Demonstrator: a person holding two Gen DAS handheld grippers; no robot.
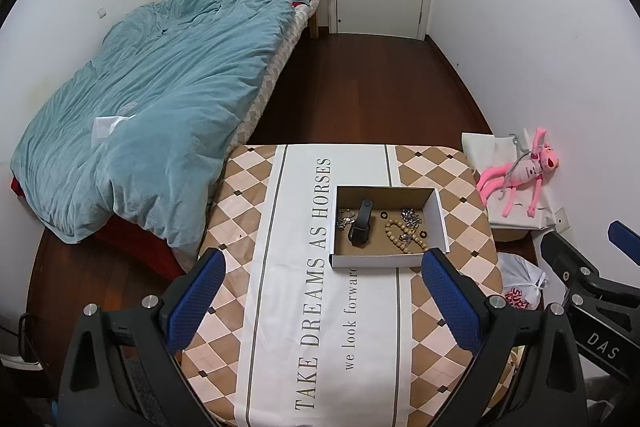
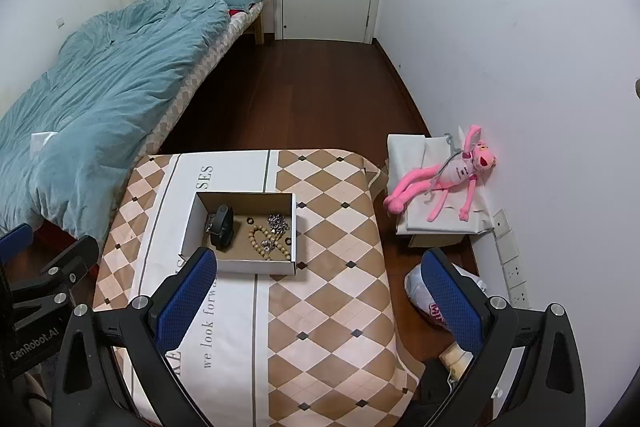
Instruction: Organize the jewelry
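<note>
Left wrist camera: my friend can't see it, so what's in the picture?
A shallow cardboard box sits on a checkered table, holding a black wristband, a wooden bead bracelet and silver chains. The open left gripper hovers in front, empty.

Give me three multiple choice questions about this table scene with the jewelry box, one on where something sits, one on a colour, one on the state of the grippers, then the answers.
1. Where does the wooden bead bracelet lie?
A. On the bed
B. Inside the cardboard box
C. On the floor

2. What colour is the plush toy by the wall?
A. Pink
B. Green
C. Yellow

3. How do the left gripper and right gripper stand?
A. Both shut on jewelry
B. One holds the box
C. Both open, holding nothing

Answers: 1 B, the beads rest on the box floor beside the black watch. 2 A, its body and limbs are bright pink. 3 C, each pair of blue pads is spread wide with only tablecloth between them.
</note>
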